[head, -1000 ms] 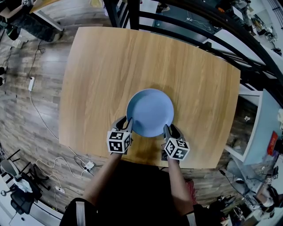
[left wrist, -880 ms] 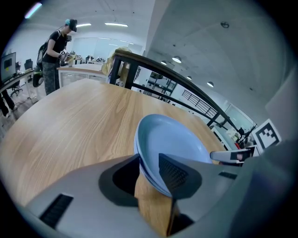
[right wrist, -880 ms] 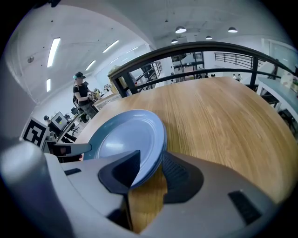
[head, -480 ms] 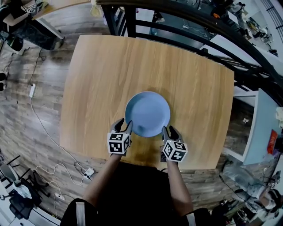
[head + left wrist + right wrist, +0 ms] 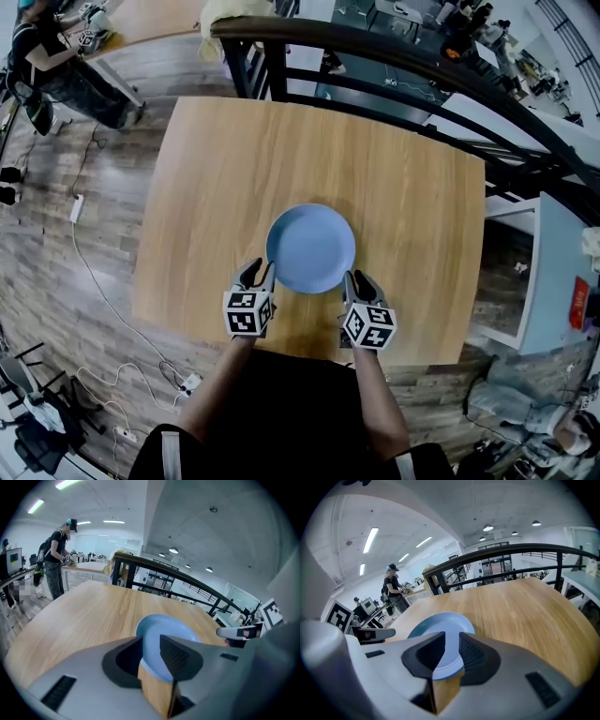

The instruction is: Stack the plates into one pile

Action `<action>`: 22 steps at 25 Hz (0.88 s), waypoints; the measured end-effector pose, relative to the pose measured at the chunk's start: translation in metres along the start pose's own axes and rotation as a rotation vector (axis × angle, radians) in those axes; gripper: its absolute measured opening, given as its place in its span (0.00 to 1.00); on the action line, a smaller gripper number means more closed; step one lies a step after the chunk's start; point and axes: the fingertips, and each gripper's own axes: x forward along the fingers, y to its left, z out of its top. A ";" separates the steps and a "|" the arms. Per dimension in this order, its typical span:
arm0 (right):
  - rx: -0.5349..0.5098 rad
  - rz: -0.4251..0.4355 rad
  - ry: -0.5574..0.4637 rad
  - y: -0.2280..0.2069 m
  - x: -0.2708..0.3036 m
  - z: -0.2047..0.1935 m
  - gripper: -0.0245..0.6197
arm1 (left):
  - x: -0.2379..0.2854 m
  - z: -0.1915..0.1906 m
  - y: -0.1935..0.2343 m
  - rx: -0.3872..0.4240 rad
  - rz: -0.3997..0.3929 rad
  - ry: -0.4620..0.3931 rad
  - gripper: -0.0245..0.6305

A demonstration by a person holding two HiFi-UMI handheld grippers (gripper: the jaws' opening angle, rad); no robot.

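Note:
A round blue plate [image 5: 310,248] lies flat on the wooden table [image 5: 216,178], a little toward the near edge. My left gripper [image 5: 257,273] hangs over the plate's near-left rim and my right gripper [image 5: 353,279] over its near-right rim. Both are lifted off the table. In the left gripper view the plate [image 5: 161,626] shows through the gap of the left gripper [image 5: 151,652]. The right gripper view shows the same plate [image 5: 440,623] beyond the right gripper [image 5: 451,649]. Both pairs of jaws have just been closing but stand open, and the pads press on nothing.
A black railing [image 5: 394,70] runs behind the table's far edge. A person [image 5: 56,66] stands at another desk at the far left. Cables and a power strip [image 5: 190,382] lie on the wood floor to the left. A white cabinet [image 5: 548,281] stands to the right.
Both grippers have come away from the plate's near rim and risen a little. The plate has stayed in place on the table.

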 end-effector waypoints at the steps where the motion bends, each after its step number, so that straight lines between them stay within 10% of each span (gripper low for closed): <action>1: -0.003 0.007 -0.014 0.002 -0.003 0.004 0.20 | -0.004 0.004 -0.002 0.003 -0.001 -0.016 0.21; 22: -0.135 0.080 -0.275 0.063 -0.103 0.057 0.10 | -0.110 0.061 -0.072 0.094 -0.073 -0.274 0.07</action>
